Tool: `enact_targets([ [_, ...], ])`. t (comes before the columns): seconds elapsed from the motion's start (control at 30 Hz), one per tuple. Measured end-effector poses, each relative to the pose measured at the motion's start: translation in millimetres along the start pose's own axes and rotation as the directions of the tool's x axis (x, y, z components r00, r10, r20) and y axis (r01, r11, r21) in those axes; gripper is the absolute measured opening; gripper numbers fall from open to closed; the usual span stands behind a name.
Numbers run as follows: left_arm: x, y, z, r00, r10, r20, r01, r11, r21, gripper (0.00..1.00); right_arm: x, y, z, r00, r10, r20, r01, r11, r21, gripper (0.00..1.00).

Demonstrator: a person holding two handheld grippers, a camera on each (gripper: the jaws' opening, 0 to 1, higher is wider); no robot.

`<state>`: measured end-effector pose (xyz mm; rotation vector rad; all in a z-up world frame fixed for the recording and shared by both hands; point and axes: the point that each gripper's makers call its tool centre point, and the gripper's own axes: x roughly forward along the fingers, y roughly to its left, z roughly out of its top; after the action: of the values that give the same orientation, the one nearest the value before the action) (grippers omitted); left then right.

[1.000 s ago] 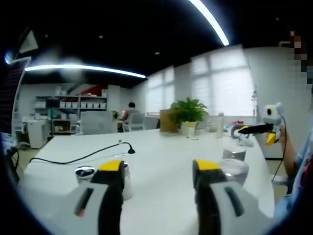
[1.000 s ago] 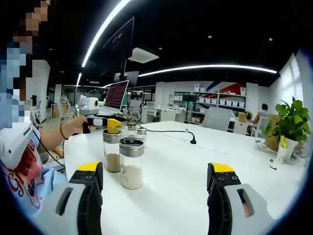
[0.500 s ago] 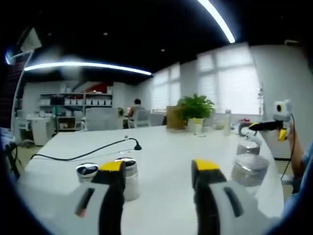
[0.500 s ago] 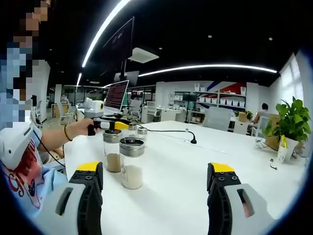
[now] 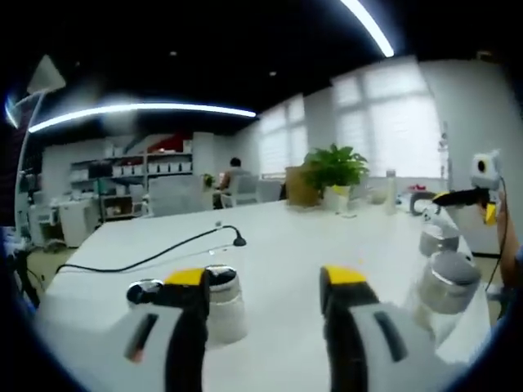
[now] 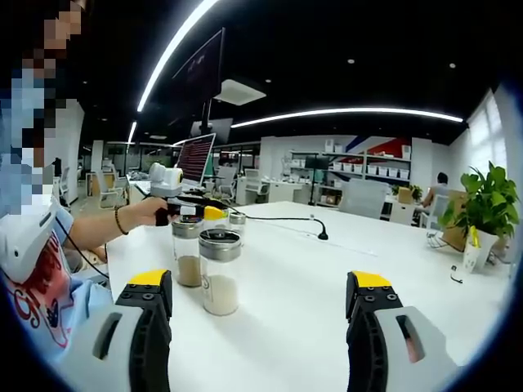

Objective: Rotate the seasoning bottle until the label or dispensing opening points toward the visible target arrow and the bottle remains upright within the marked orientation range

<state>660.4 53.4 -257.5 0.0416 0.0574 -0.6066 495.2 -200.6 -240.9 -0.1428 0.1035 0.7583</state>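
No writing is legible on any jar. In the right gripper view the seasoning bottle [image 6: 220, 272] stands upright near the table's [image 6: 310, 302] left edge, just beyond the left jaw of the right gripper [image 6: 260, 304], whose jaws gape wide and empty. In the left gripper view the left gripper [image 5: 266, 298] is likewise spread, with a jar [image 5: 223, 303] between its jaws.

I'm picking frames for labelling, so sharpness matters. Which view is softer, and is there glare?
Left gripper view: softer overall, the seasoning jars smeared, the bright windows washed out. Right gripper view: crisp, the two near jars sharp; ceiling light strips bright and bowed by the fisheye, no glare on the white table.
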Motion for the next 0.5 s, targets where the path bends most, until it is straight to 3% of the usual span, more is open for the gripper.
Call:
enact_targets([
  [0.5,20,22.4,-14.3,0.996,0.087,-0.019,-0.088,0.996,-0.012,0.56,-2,-1,0.8,1.0,-0.001,-0.001,0.001,1.0,-0.011,0.91],
])
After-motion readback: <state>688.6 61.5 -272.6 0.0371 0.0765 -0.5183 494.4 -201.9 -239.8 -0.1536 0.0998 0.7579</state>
